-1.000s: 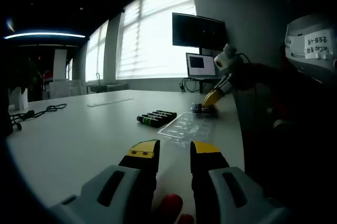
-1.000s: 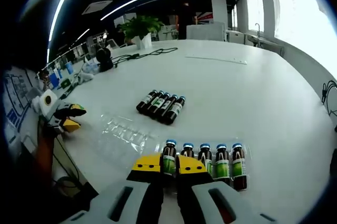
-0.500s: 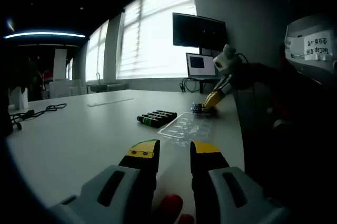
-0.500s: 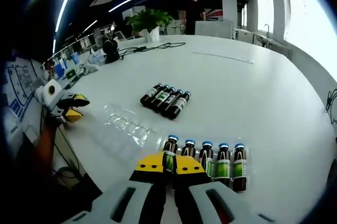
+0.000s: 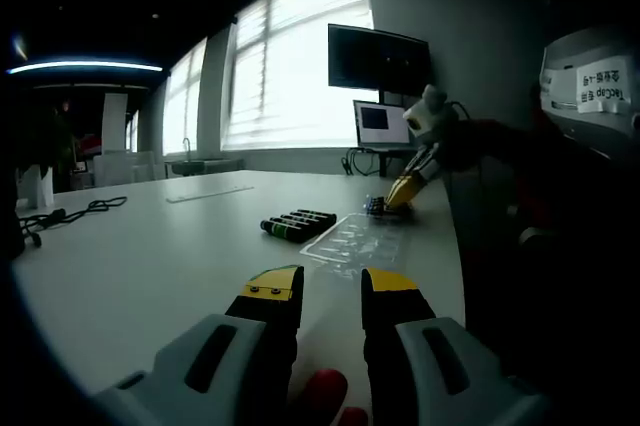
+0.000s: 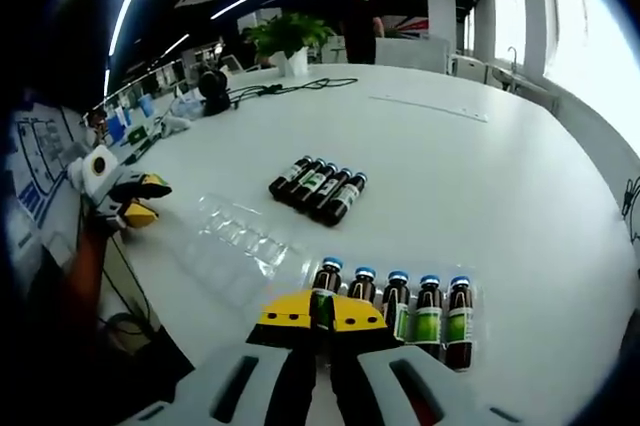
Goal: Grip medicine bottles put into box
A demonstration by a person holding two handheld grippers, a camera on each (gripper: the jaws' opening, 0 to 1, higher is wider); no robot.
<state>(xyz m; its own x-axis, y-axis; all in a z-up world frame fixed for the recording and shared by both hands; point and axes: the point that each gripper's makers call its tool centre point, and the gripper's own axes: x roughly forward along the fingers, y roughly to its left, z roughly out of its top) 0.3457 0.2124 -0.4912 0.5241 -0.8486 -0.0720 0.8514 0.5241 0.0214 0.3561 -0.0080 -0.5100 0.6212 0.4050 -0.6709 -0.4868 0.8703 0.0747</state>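
- Five upright bottles [image 6: 395,298] with blue caps stand in a row on the white table [image 6: 480,176], in a clear tray, at about 5 o'clock in the right gripper view.
- The right gripper [image 6: 321,312] has its yellow-tipped jaws nearly together, pinching the leftmost bottle [image 6: 324,286] of that row between them.
- Five more bottles [image 6: 318,186] lie on their sides, packed side by side, near the middle of the table at 12 o'clock from the right gripper.
- A clear plastic tray [image 6: 225,241] lies flat between the lying bottles and the table edge, at about 10 o'clock from the right gripper.
- The left gripper [image 5: 330,291] is low over the table edge, its jaws a narrow gap apart with nothing between them; it also appears at 9 o'clock in the right gripper view.
- In the left gripper view the lying bottles [image 5: 296,223] and the clear tray [image 5: 352,239] are ahead at 12 o'clock, with the right gripper [image 5: 400,189] beyond them at 1 o'clock.
- A potted plant [image 6: 282,44] and a black cable [image 6: 285,92] are at the table's far side.
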